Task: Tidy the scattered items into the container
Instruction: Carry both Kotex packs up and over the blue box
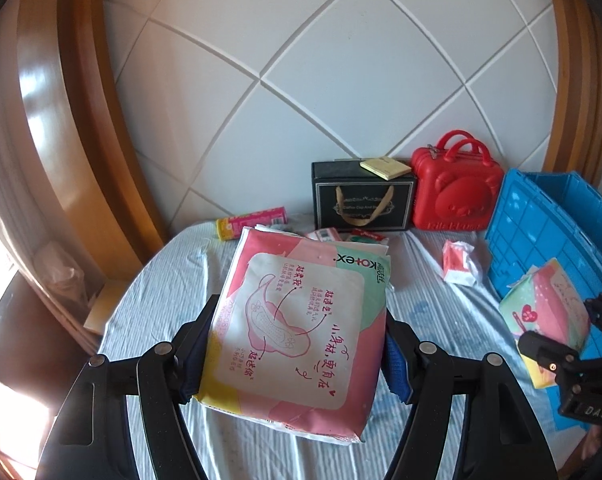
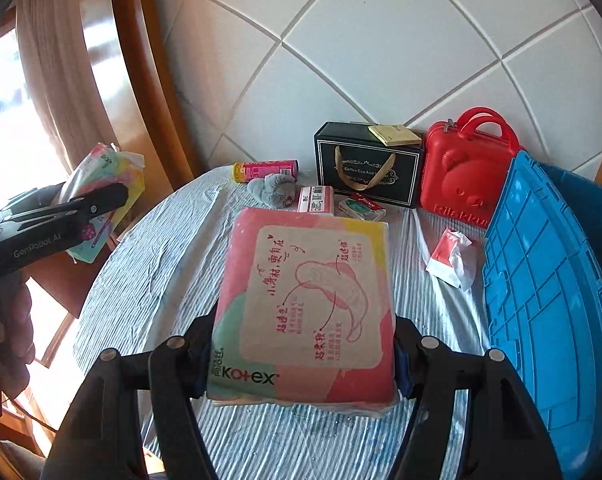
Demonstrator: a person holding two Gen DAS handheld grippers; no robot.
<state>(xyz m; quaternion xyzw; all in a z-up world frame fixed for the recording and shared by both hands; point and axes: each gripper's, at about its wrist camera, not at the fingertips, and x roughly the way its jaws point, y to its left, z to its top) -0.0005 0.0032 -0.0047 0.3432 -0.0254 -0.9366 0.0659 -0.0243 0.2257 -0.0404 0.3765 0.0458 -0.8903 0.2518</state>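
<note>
Left wrist view: my left gripper (image 1: pixel 297 344) is clamped on a pink-and-green soft plastic pad pack (image 1: pixel 297 320). My right gripper (image 2: pixel 301 344) grips a matching second pack (image 2: pixel 305 304). To its right sits the blue ribbed plastic crate (image 2: pixel 549 280), close beside.

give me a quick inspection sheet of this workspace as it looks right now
surface: bed sheet, pale blue stripes, wrinkled
job's things: blue crate at the right edge; one pink pad pack in the left gripper, a second pad pack in the right gripper
clutter: red-and-white tissue packet, grey plush, pink can, small packets by the black gift box, red bear case
grippers: both closed on their packs, held above the sheet
cables: nothing seen
surroundings: white quilted headboard, wooden frame, bright window at left
</note>
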